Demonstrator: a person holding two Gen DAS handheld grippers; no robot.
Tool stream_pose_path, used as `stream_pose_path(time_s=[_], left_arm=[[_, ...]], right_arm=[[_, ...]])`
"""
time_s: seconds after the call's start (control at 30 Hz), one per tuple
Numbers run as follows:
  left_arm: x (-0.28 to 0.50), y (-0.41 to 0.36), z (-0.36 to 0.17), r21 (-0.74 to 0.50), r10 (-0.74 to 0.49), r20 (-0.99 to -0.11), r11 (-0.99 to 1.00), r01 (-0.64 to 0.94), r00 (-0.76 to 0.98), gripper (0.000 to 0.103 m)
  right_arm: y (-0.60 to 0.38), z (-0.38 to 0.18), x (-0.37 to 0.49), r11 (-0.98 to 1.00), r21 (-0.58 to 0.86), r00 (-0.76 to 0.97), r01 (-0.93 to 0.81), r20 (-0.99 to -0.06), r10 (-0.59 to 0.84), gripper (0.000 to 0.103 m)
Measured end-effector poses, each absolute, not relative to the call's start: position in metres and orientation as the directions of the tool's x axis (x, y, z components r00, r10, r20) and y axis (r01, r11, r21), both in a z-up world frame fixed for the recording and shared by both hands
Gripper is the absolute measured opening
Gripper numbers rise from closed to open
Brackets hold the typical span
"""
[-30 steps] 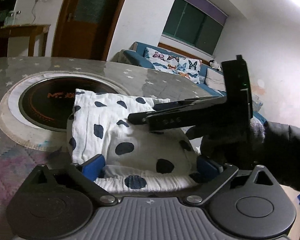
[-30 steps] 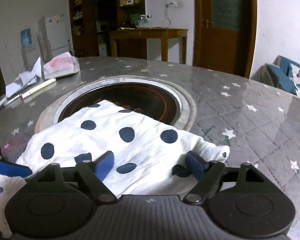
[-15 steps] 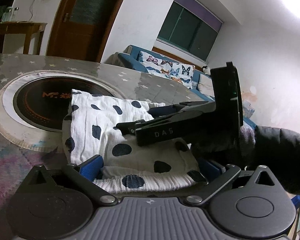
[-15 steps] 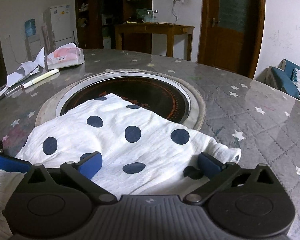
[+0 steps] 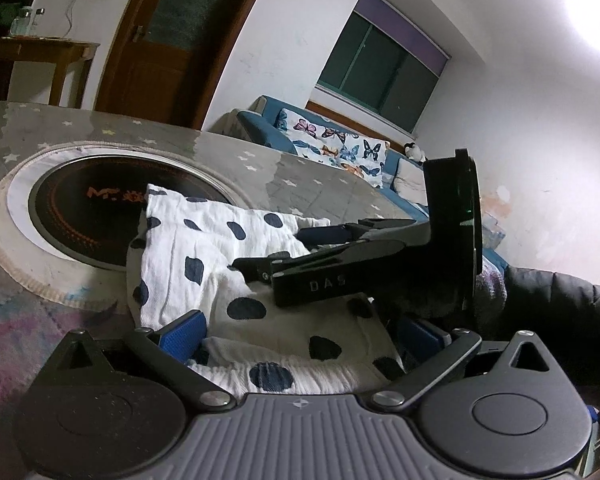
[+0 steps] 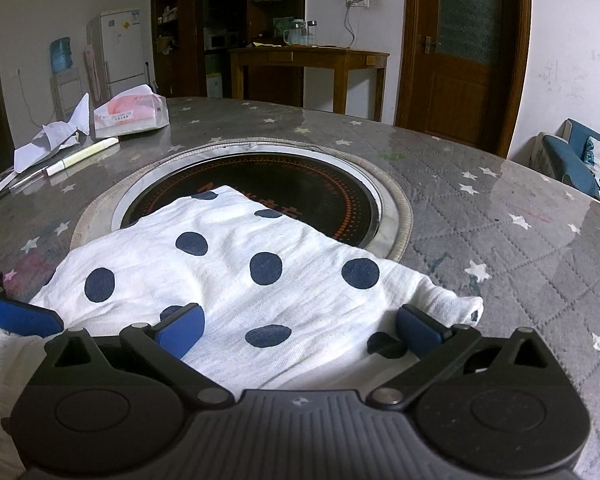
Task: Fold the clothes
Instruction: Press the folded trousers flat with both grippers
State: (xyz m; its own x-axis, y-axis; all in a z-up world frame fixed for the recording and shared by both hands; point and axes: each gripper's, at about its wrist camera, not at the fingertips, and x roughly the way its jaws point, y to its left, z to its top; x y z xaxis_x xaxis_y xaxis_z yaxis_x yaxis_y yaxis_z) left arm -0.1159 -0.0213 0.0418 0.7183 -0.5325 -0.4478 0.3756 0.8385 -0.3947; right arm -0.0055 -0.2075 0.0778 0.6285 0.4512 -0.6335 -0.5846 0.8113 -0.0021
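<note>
Covering the spotted cloth (image 5: 204, 248), right hand-held gripper (image 5: 276, 256) spread apart, left hand-held gripper (image 5: 300, 332) apart, garment's near edge hidden.

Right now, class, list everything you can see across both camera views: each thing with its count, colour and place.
cloth: one, white with dark blue dots, folded, partly over the hob
hob: one, black round, set into the table
table: one, grey with white stars
tissue pack: one, white and pink, far left of the table
pen: one, pale, beside the papers
papers: a few, white, crumpled, left edge
side table: one, brown wood, by the wall
fridge: one, white, back left
sofa: one, blue, butterfly cushions
left gripper: open, over the cloth's near edge
right gripper: open, over the cloth
</note>
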Motion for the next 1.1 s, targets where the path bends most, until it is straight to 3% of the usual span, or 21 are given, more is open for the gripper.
stream_pose_path(time_s=[0.47,0.87,1.1], left_arm=[[-0.119,-0.012,0.052,-0.385,-0.502,-0.42,0.853,0.352,0.756,0.103],[-0.115,-0.012,0.045,-0.374,-0.487,-0.457,0.865,0.336,0.745,0.103],[-0.116,-0.014,0.042,-0.36,-0.483,-0.475,0.869,0.338,0.736,0.103]], right_arm=[[-0.206,0.079,-0.005,0.811,-0.003,0.626,-0.585,-0.637,0.449,0.103],[-0.189,0.104,0.007,0.825,0.023,0.61,-0.565,-0.662,0.436,0.103],[-0.171,0.093,0.024,0.82,0.023,0.55,-0.572,-0.731,0.404,0.102]])
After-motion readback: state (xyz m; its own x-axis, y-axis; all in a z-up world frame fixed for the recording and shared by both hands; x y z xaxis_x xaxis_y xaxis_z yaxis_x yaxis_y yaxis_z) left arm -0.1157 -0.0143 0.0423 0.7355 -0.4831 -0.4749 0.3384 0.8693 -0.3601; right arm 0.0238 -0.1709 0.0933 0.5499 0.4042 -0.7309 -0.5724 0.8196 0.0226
